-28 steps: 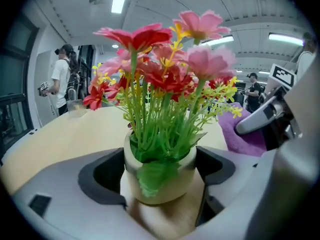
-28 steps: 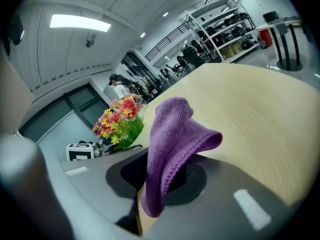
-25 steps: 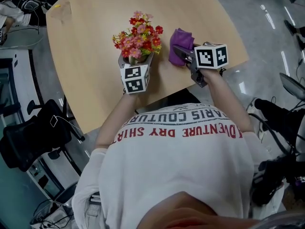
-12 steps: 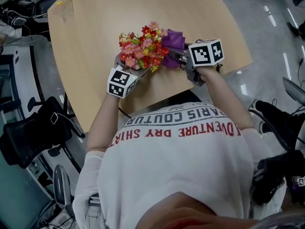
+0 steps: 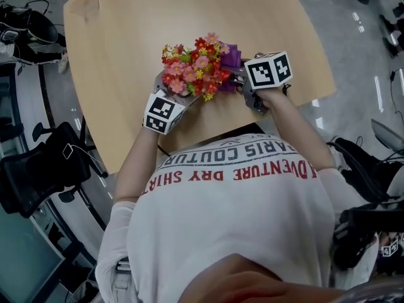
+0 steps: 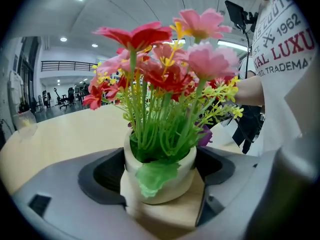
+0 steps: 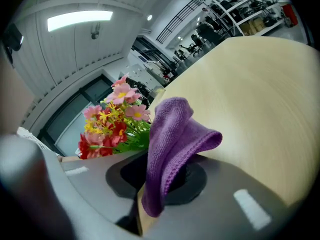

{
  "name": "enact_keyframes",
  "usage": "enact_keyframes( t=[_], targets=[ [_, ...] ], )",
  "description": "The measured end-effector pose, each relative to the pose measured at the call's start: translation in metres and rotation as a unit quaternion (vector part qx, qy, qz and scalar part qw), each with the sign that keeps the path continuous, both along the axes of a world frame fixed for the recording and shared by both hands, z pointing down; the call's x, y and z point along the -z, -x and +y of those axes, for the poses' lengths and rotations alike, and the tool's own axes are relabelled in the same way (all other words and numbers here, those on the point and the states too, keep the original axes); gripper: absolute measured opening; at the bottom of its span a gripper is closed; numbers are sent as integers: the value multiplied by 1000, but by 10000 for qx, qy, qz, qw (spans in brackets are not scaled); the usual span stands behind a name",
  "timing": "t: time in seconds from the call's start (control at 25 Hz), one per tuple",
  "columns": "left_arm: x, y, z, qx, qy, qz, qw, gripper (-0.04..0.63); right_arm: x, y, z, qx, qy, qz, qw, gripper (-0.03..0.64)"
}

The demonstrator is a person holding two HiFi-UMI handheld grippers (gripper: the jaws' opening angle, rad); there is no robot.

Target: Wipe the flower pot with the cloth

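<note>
A cream flower pot [image 6: 161, 173] full of red, pink and yellow flowers [image 5: 196, 68] sits between the jaws of my left gripper [image 6: 160, 176], which is shut on the pot's sides. In the head view the blooms hide the pot, and the left gripper [image 5: 178, 88] reaches in under them, tilted so the flowers lean to the right. My right gripper [image 7: 167, 176] is shut on a purple cloth [image 7: 175, 136] that stands up in a fold between its jaws. In the head view the cloth [image 5: 232, 55] touches the right side of the bouquet, with the right gripper [image 5: 238, 79] just behind it.
The round wooden table [image 5: 126, 36] carries the pot near its front edge, close to my body. A small yellowish patch [image 5: 85, 2] lies at the far left corner. A black office chair [image 5: 38, 175] stands on the floor at the left.
The left gripper has rolled and tipped the pot, so the flowers swung toward the right. The right gripper carried the cloth leftward until it met the bouquet.
</note>
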State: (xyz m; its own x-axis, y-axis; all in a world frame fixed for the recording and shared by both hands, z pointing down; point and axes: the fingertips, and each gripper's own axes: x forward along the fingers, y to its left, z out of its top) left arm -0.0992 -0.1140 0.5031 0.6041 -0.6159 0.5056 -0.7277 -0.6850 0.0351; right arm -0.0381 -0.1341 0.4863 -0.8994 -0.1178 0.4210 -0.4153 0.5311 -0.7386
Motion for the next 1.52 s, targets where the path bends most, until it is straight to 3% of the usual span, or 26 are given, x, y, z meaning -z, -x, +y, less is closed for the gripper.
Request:
enact_keyframes(
  t=[0.2,0.4,0.56,0.8,0.92,1.16,1.32,1.52],
  targets=[
    [3,1,5,27,-88,126,9999,451,-14,3,-2,248,-359,721,9964,44],
    [3,-2,-1,14,-126,131,9998,451,-39,-1,-13,402,-326,1185,9916,44],
    [4,-2,9,-26,-130,147,9998,451,-46,-3,-8,587,-559,1655,9829,44],
    [-3,0,-4,57,-171,43,9998,451,-54,-4,-24,462,-315,1428,9882,44],
    [-2,2,-2,334,-251,-48,9991,453,-46,-11,-25,141,-298,1231,9918,44],
    [5,12,12,1152,-79,325,9928,453,-25,-34,-19,-621,-467,884,9930,44],
    [5,20,17,1950,-119,50,9807,453,-17,-48,-6,-973,-522,759,9910,44],
    [-3,16,21,2593,-5,-108,9657,453,-8,-58,15,-1104,-584,664,9900,44]
  ],
)
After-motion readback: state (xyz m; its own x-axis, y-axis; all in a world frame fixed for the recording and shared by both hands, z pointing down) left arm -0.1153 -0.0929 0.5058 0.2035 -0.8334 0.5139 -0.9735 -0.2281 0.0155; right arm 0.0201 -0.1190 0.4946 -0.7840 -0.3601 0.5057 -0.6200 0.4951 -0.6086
